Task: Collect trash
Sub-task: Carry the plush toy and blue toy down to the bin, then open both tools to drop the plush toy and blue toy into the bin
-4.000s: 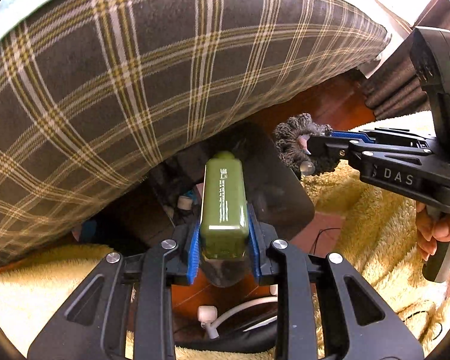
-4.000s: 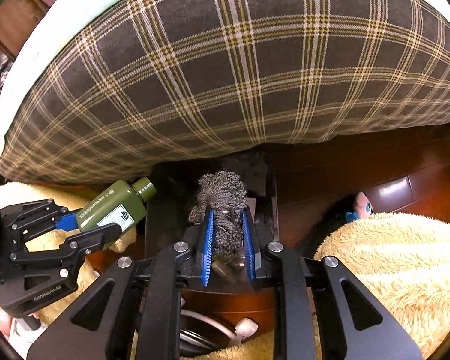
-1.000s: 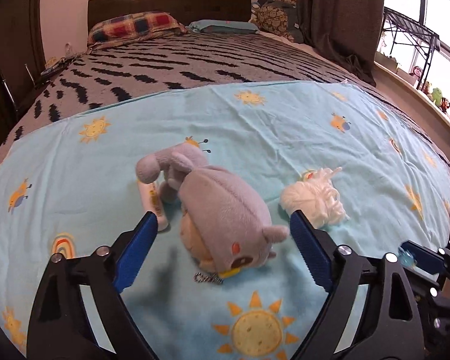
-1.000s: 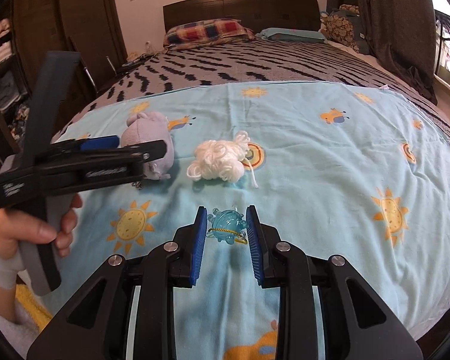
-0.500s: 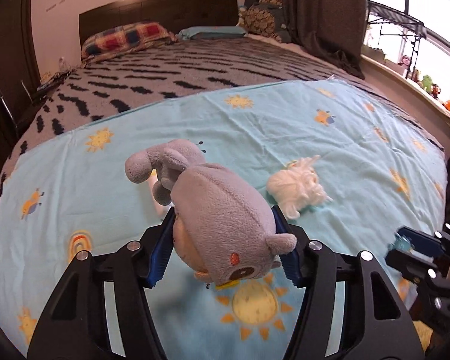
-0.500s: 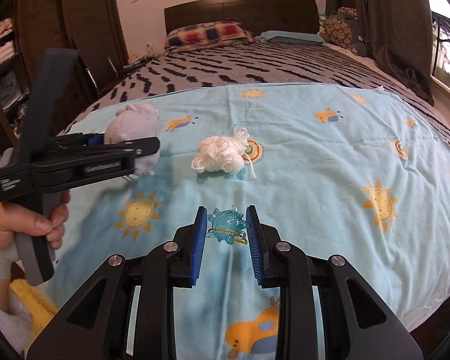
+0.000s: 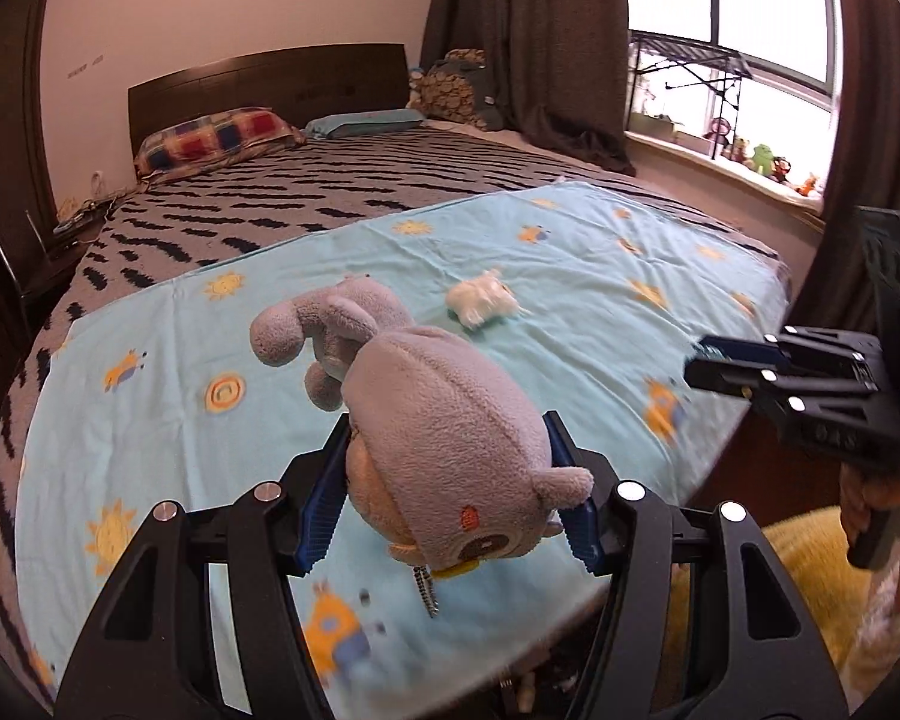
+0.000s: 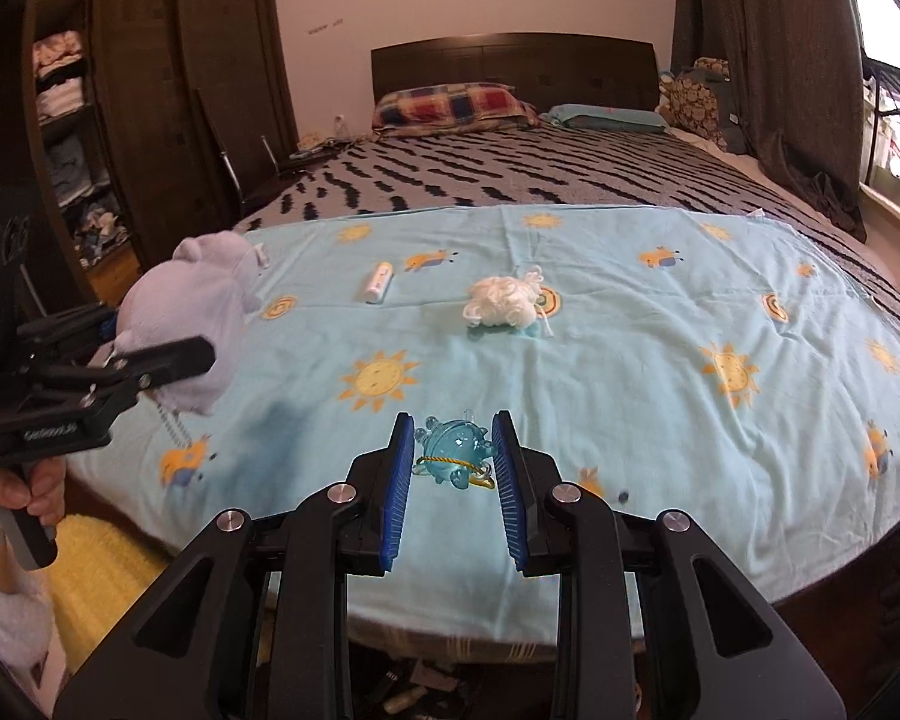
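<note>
Right gripper tips blurred (fast motion)

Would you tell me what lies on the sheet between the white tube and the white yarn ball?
Only bare sheet with a printed bee separates the tube from the yarn ball, as the right wrist view shows.

Faint white lettering on the left hand-held gripper — too blurred to read

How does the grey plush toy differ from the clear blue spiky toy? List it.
The grey plush toy is soft, opaque and bulky, bulging past the left hand-held gripper; the clear blue spiky toy is translucent, small and fits between the right hand-held gripper pads. A ball chain hangs from the plush; a yellow cord wraps the blue toy. Both are gripped above the bed.
</note>
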`<state>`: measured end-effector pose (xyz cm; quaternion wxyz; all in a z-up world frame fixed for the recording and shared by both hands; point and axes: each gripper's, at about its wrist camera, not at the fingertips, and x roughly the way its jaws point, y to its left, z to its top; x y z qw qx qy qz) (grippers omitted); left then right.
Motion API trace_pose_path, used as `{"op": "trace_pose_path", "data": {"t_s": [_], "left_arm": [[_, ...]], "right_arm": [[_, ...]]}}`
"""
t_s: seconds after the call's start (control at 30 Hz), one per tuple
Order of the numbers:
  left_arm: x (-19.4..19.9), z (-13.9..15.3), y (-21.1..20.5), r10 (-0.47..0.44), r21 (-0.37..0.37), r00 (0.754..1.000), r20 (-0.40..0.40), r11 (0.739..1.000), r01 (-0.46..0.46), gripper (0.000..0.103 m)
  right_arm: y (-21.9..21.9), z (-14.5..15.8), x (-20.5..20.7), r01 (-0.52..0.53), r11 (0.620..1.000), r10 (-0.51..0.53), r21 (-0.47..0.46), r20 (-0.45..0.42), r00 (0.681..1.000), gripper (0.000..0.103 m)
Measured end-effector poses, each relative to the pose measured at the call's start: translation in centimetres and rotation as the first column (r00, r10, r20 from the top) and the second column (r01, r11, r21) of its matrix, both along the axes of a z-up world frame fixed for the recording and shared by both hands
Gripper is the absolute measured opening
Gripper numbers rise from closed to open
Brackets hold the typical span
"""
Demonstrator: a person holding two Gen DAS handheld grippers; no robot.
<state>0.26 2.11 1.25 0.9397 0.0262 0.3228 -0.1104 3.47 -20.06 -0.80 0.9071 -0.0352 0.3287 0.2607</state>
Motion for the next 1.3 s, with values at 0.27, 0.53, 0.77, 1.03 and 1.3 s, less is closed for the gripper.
{"op": "trace_pose_path", "data": {"t_s": [0.27,0.53,0.77,1.03,1.3], "left_arm": [[-7.3,-2.4,0.0,-0.058,-0.049,0.997,-0.046,0.997,0.056,0.058],[-10.3,-7.7,-1.7,-0.128,-0.082,0.974,-0.188,0.990,0.114,0.058],[-10.8,-12.3,-3.2,-0.163,-0.130,0.939,-0.302,0.983,0.129,0.058],[-9.1,-19.8,-5.7,-0.155,-0.057,0.885,-0.439,0.988,0.144,0.058],[-7.5,-24.9,-6.7,-0.127,-0.024,0.839,-0.529,0.991,0.135,0.058]], "right_arm": [[-1.2,-1.1,-5.7,-0.012,1.000,0.012,0.021,-0.011,1.000,0.028],[-1.6,-5.7,-9.3,0.000,1.000,0.003,0.023,-0.127,0.992,0.028],[-2.2,-11.1,-9.8,0.062,0.998,-0.059,0.004,-0.263,0.963,0.028],[-1.6,-16.3,-9.1,0.080,0.995,-0.095,-0.056,-0.365,0.926,0.028],[-0.4,-21.3,-8.1,0.082,0.991,-0.123,-0.109,-0.448,0.885,0.028]]}}
